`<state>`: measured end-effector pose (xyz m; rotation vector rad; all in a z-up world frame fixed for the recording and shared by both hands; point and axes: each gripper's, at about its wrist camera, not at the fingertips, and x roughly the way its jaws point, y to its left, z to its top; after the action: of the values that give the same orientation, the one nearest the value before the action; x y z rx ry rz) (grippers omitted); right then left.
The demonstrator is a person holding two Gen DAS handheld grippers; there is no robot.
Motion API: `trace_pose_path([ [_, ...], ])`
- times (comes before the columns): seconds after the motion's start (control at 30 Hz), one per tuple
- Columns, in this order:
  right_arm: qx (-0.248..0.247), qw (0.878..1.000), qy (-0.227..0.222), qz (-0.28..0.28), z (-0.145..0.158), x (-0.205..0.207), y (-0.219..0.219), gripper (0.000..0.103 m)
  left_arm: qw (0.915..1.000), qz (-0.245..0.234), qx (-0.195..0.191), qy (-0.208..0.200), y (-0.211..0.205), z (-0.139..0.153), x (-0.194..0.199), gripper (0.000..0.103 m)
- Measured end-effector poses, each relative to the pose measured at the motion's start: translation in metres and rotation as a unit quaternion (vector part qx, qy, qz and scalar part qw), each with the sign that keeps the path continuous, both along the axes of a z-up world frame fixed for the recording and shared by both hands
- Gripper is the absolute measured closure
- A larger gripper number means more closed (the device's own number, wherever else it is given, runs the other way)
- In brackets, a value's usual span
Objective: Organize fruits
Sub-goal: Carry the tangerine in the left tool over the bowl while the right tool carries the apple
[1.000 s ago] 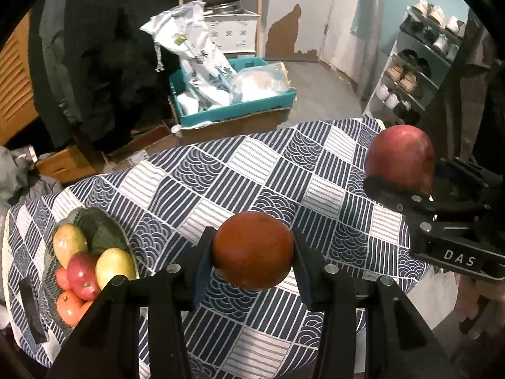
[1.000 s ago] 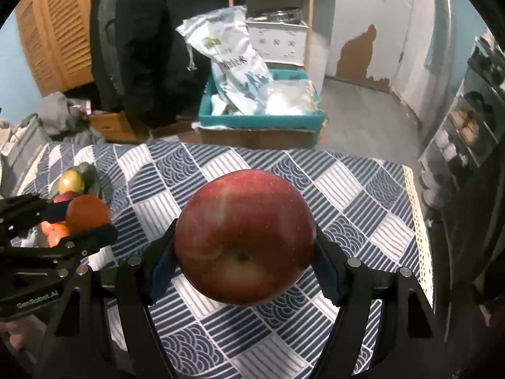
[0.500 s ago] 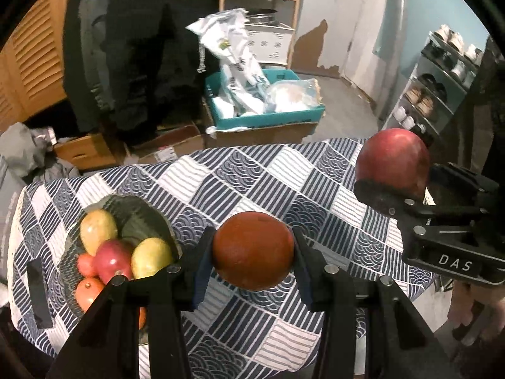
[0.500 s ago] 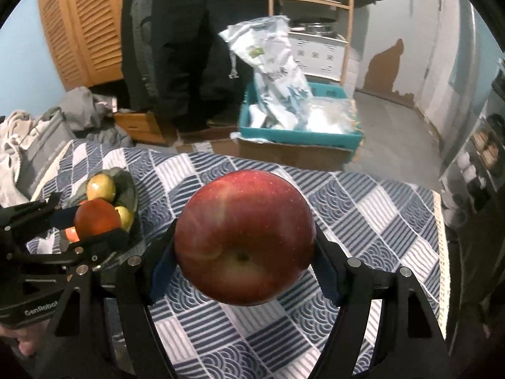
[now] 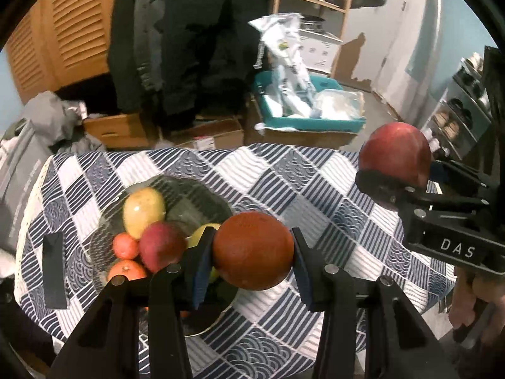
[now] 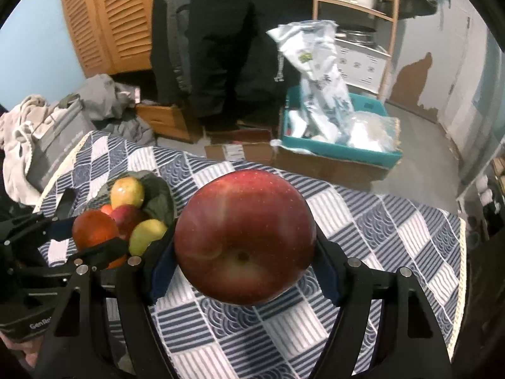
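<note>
Both grippers have swung toward the bowl (image 5: 202, 195), clamping orange (image 5: 252, 249) and apple (image 6: 244, 237); only the left view shows a hand (image 5: 473, 303).

bowl (image 5: 202, 195) on tablecloth (image 5: 315, 189), left | crate (image 5: 315, 123) behind table

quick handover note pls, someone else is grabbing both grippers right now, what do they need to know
Left gripper: shut on the orange fruit, held above the near edge of the bowl.
Right gripper: shut on the red apple, held over the checked tablecloth, to the right of the bowl.
Bowl: on the left part of the table, already holding several fruits, yellow-green, red and orange.
Done: both fruits picked up and carried near the bowl.
Left: set the orange fruit, then the apple, into the bowl; no other loose fruit shows on the cloth.
</note>
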<state>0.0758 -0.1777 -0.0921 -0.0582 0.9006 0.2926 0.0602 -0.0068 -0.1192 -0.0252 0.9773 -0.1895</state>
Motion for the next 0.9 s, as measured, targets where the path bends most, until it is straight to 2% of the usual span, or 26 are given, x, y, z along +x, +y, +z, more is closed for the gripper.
trace_pose_path([
  [0.47, 0.009, 0.998, 0.046, 0.049, -0.036, 0.035, 0.078, 0.028, 0.9972, 0.063, 0.005, 0.04, 0.067, -0.034, 0.008, 0.056],
  [0.9, -0.004, 0.992, 0.092, 0.092, -0.077, 0.056, 0.137, 0.028, 0.9913, 0.105, 0.011, 0.079, 0.107, -0.071, 0.017, 0.056],
])
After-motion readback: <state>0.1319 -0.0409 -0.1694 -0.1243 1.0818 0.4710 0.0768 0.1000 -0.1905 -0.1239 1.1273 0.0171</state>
